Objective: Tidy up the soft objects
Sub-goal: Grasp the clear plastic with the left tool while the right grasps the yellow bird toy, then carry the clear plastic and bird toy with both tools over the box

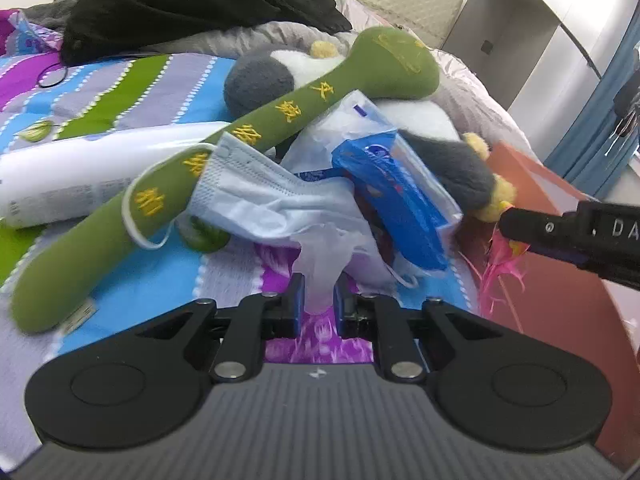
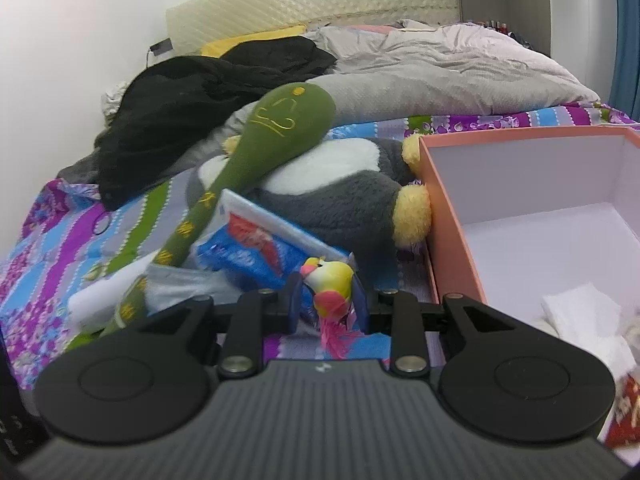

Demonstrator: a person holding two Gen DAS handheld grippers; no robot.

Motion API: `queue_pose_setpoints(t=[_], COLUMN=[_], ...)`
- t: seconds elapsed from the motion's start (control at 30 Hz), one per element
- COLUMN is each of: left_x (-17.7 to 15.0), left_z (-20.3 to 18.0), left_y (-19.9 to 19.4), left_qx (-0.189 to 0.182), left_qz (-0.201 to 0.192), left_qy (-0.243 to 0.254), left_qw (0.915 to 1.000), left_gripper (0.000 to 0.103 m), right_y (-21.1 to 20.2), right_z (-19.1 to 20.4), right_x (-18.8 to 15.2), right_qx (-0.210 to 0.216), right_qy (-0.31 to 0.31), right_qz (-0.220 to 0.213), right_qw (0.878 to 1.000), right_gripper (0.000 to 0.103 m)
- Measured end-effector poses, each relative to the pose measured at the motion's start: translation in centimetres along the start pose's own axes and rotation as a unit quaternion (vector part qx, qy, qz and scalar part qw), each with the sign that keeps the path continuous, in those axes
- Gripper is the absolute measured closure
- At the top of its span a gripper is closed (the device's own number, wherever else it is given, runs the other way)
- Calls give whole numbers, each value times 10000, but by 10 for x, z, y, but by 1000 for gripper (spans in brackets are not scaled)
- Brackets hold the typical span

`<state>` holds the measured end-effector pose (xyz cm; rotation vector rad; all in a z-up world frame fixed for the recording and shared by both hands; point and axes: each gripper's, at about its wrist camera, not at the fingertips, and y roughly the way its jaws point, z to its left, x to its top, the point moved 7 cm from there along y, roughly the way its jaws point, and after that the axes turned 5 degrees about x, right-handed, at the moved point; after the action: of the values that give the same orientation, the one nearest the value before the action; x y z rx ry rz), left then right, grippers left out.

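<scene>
My left gripper (image 1: 319, 300) is shut on a hanging fold of a translucent white plastic bag (image 1: 320, 264) at the near edge of a pile on the bed. In the pile lie a long green plush (image 1: 240, 140) with yellow embroidered characters, a light blue face mask (image 1: 248, 184), a blue packet (image 1: 400, 200) and a grey-and-white plush penguin (image 2: 340, 192) with yellow feet. My right gripper (image 2: 327, 298) is shut on a small yellow-and-pink toy bird (image 2: 330, 280) whose pink feathers (image 1: 500, 276) hang below it. It comes in from the right edge of the left wrist view.
A pink box (image 2: 452, 216) with a white inside stands open at the right, with white tissue (image 2: 580, 312) in it. A white bottle (image 1: 80, 172) lies left of the green plush. A black garment (image 1: 180, 0) and a grey duvet (image 2: 440, 68) fill the back of the bed.
</scene>
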<state>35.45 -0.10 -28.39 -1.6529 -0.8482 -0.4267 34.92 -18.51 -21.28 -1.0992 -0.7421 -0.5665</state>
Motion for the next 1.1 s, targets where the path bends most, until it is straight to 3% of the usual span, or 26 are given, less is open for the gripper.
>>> queue_pose_setpoints(t=[0.47, 0.8, 1.1], left_x=[-22, -34, -33], left_z=[3, -7, -26], left_y=[-112, -164, -199], left_qx=[-80, -103, -198], left_qz=[-27, -56, -62], left_qy=[119, 301, 449], left_qw=[9999, 9995, 9988], left_gripper=[85, 85, 85], right_y=[-70, -107, -139], right_z=[24, 30, 35], right_x=[-42, -80, -65], right_qx=[245, 362, 499], right_qy=[-46, -121, -290], right_qz=[46, 258, 65], right_qw=[9997, 9989, 9983], right_gripper=[73, 73, 72])
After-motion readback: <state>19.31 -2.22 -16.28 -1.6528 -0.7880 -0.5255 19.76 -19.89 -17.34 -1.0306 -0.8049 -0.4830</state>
